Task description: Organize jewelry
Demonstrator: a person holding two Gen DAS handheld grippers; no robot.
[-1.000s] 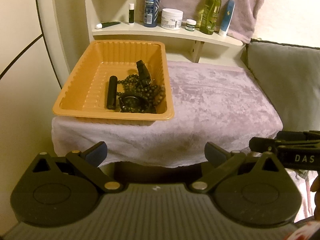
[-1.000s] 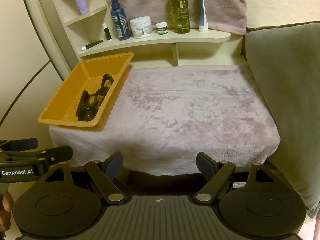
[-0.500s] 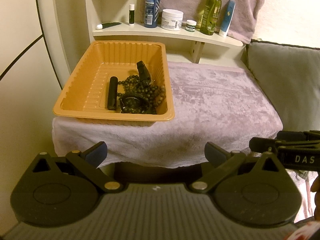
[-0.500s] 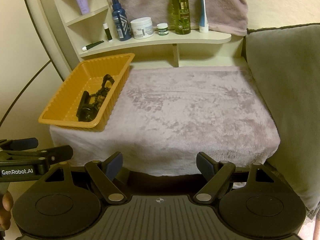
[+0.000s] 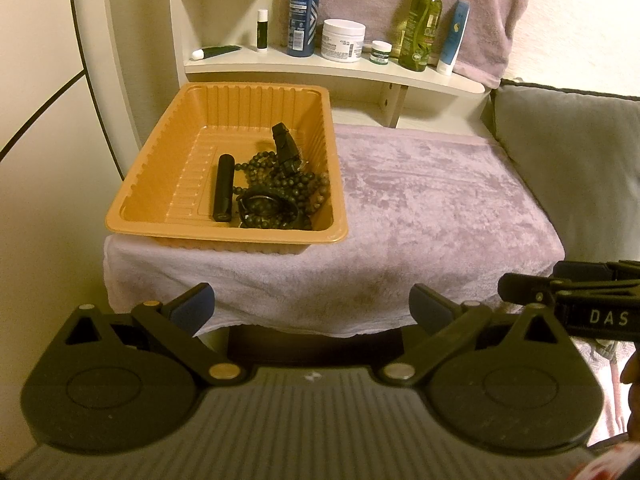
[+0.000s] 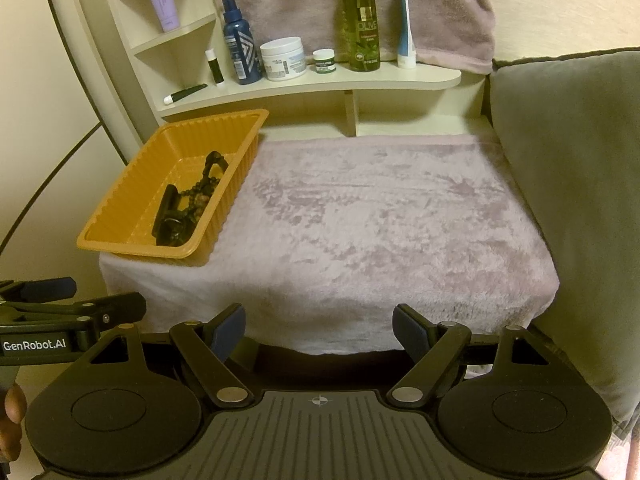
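An orange plastic tray (image 5: 160, 168) sits at the left end of a towel-covered table; it also shows in the right wrist view (image 6: 120, 216). In it lie a dark beaded necklace (image 5: 292, 184), a black tube (image 5: 223, 188), a round dark bracelet or watch (image 5: 268, 206) and a black clasp-like piece (image 5: 285, 146). My left gripper (image 5: 312, 306) is open and empty, held in front of the table's near edge. My right gripper (image 6: 319, 330) is open and empty, also in front of the near edge, to the right of the left one.
A mauve towel (image 6: 380, 220) covers the table. Behind it a shelf (image 6: 320, 80) holds bottles, jars and tubes. A grey cushion (image 6: 568, 160) stands at the right. A cream wall panel is at the left.
Both views have drifted very slightly; the tray and jewelry lie as before. Both grippers stay open.
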